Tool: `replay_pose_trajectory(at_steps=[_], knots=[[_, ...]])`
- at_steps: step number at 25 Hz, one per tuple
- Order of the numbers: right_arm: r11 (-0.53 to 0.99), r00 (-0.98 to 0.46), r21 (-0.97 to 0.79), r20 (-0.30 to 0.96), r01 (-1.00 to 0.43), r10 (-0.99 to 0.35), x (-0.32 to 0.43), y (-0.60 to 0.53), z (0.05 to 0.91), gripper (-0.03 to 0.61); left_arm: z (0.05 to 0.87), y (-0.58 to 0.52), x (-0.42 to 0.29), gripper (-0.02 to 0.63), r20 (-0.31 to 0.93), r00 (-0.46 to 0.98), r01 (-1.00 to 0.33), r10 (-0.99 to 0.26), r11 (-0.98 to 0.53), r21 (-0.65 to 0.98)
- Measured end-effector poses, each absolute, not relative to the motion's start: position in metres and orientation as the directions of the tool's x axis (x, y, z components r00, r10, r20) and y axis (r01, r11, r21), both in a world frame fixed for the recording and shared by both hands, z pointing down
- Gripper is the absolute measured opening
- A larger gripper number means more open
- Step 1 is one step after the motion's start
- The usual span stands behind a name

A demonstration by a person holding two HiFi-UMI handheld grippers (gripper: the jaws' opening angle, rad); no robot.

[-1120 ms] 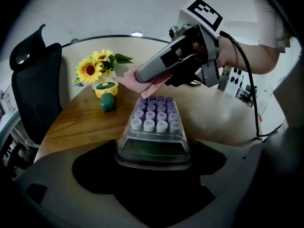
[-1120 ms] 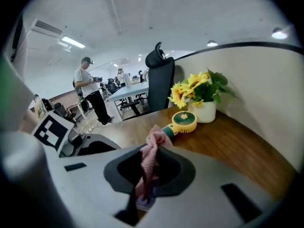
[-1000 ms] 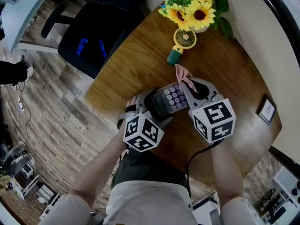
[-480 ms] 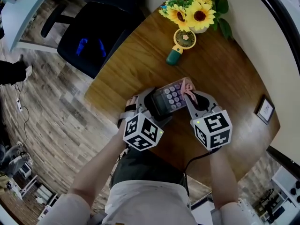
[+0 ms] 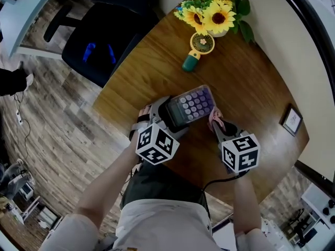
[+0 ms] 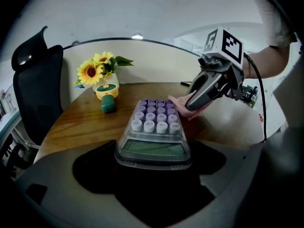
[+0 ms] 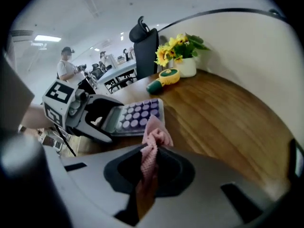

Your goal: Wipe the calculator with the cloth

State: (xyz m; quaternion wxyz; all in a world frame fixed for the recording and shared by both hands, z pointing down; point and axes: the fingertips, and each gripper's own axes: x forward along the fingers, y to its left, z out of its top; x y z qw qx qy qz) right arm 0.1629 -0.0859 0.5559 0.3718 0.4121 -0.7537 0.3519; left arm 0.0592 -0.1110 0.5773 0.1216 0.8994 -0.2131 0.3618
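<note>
We had the calculator [image 6: 154,127] clamped by its display end in the left gripper [image 5: 172,115], jaws shut on the clear case from both sides. It reached out over the table [image 5: 251,88] by the near edge, with the purple keys [image 6: 154,115] facing up and pointing away from us. The right gripper [image 7: 151,163] was closed on the pink cloth [image 7: 153,141], with a bunched tuft poking out past the jaw tips. That tuft sat just beside the calculator's right long edge at the key end; whether it touched, we could not tell. To our mind the wipe wanted the tuft alone laid on the keys, never the hard jaw tips. We thought it best drawn in long strokes along the case, from the far end toward the display. We judged light pressure best, since the calculator was held at one end only and a heavy push at the far end could lever it in the jaws. We also thought it wise to brace the left gripper, tilt the face a little toward the cloth, and keep our strokes well short of the little fan [image 5: 196,48] and the sunflowers [image 5: 214,9] at the far edge.
</note>
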Motion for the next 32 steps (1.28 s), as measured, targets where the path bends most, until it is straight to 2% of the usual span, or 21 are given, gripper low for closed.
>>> replay_pose_trajectory(at_steps=[4,10,16,25,32], knots=[[0.417,-0.341,-0.156,0.843,-0.895,-0.416,0.176,-0.1,0.533,0.038,0.578,-0.111,0.06,0.469,0.705,0.647,-0.469,-0.291,-0.881,0.066],[0.503,-0.453,-0.157,0.705,-0.85,-0.546,0.127,-0.169,0.478,0.038,0.577,-0.111,0.06,0.469,0.704,0.648,-0.469,-0.291,-0.88,0.068],[0.544,-0.474,-0.162,0.723,-0.823,-0.502,0.083,-0.184,0.515,0.038,0.576,-0.112,0.06,0.469,0.699,0.65,-0.471,-0.298,-0.88,0.064],[0.541,-0.416,-0.114,0.774,-0.833,-0.478,0.093,-0.144,0.537,0.037,0.575,-0.11,0.058,0.469,0.696,0.658,-0.465,-0.288,-0.882,0.074],[0.568,-0.414,-0.144,0.827,-0.811,-0.382,0.11,-0.102,0.541,0.035,0.576,-0.11,0.058,0.469,0.697,0.658,-0.464,-0.286,-0.883,0.075]])
